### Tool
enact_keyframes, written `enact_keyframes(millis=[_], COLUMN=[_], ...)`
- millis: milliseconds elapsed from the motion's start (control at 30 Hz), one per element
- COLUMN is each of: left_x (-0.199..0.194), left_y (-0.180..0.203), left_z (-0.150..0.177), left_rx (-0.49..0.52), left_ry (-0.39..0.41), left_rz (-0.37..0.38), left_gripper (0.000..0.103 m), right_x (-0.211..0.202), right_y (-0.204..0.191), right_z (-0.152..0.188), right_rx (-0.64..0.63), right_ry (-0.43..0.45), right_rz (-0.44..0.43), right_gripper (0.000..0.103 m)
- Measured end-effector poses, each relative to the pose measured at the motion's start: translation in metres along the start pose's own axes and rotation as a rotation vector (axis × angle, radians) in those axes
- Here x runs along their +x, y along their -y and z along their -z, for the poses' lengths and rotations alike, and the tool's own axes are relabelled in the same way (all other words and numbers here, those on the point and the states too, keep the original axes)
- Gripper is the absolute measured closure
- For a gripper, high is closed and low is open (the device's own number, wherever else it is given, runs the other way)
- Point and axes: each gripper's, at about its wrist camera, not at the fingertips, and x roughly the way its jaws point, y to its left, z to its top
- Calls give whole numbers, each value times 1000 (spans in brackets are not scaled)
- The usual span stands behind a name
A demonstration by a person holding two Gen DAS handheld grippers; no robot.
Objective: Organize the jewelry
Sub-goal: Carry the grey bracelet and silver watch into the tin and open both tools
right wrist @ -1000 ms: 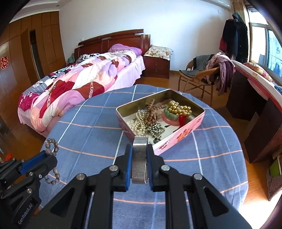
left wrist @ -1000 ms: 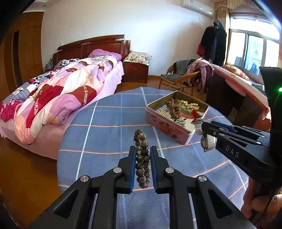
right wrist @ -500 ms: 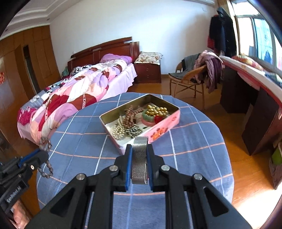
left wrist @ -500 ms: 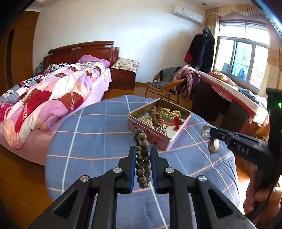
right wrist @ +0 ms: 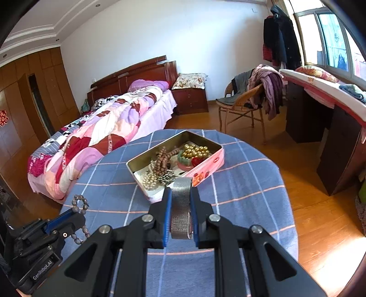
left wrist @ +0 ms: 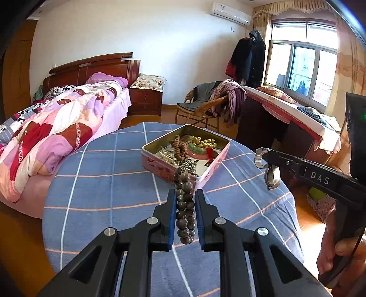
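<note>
My left gripper [left wrist: 185, 212] pinches a dark brown wooden bead bracelet [left wrist: 184, 205]; my right gripper [right wrist: 180, 211] clamps a silver mesh metal watch band [right wrist: 180, 208]. Both hang above the round table's blue checked cloth [right wrist: 240, 182], near the open pink rectangular tin [right wrist: 205, 170] holding beaded jewelry

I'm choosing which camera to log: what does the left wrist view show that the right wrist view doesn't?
Only the left wrist view shows the air conditioner and the person's hand on the right gripper's handle. Only the right wrist view shows the wooden wardrobe and the mesh watch band close up. Both share the pink tin of jewelry on the blue tablecloth, and the bead bracelet in the left gripper.
</note>
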Motion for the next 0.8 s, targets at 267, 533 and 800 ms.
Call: enact_keyframes(millis=[267,533,800], left_x=[17,66,125], left_y=[8,13,7], left_z=[-47,-82,-85], left_rx=[-9,-8,-30], left_ry=[61,41,-63], left_rz=[23,-16,-75], left_gripper=[87,87,87], right_x=[2,29,88], right_y=[4,-3,2], right_z=[-32,-74,-81], right_rx=[-3,-37,-49], right_ry=[62,127,63], right_rz=[10,15,41], right_gripper=[84,84,84])
